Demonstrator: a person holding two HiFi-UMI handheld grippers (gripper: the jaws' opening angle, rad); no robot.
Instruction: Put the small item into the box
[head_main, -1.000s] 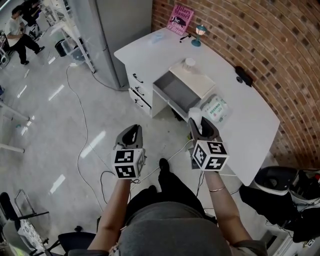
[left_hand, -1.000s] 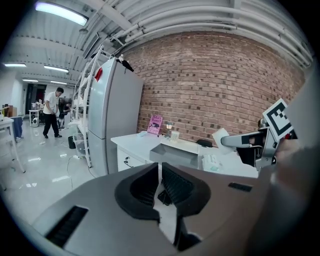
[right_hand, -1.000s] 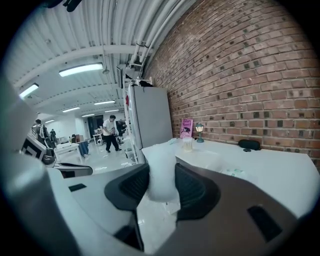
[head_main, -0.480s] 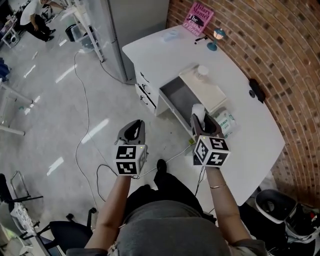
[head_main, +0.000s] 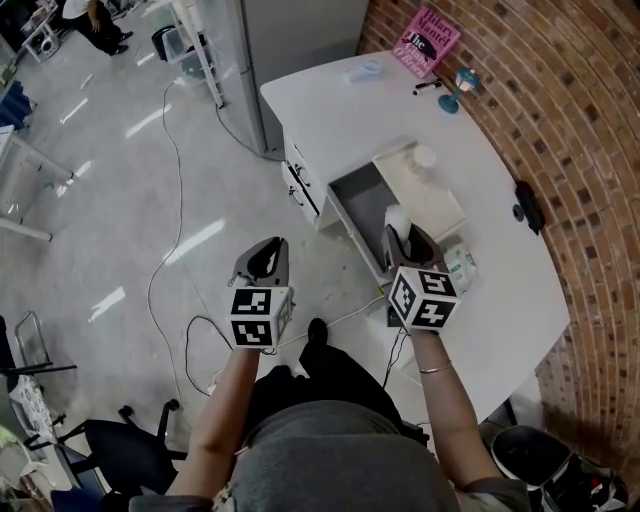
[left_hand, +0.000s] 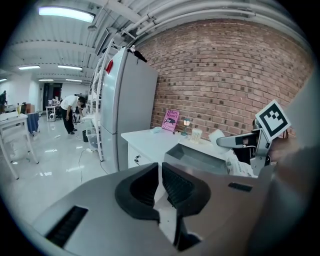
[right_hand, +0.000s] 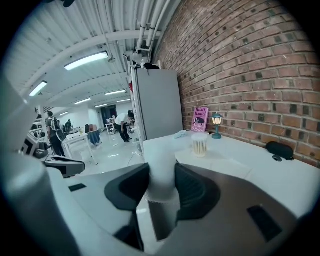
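Observation:
My right gripper (head_main: 400, 233) is shut on a small white cylinder (head_main: 396, 218), which stands upright between the pads (right_hand: 161, 172). It hovers at the near edge of the white desk (head_main: 330, 105), just short of the open box (head_main: 358, 195) with its grey inside and cream lid (head_main: 425, 195). My left gripper (head_main: 263, 253) hangs over the floor to the left of the desk, its jaws together with nothing in them (left_hand: 160, 172). The left gripper view shows the box (left_hand: 200, 157) ahead and to the right.
A cotton-swab jar (head_main: 424, 158) stands on the lid. A wipes pack (head_main: 463, 264) lies right of my right gripper. A pink book (head_main: 427, 40), a small lamp (head_main: 462, 85) and a black object (head_main: 527, 205) sit along the brick wall. Cables (head_main: 190, 330) trail on the floor; a fridge (head_main: 300, 30) stands behind the desk.
Both grippers have come closer to the desk. The right gripper with the white cylinder now sits nearer the open box. Neither gripper's jaws have changed.

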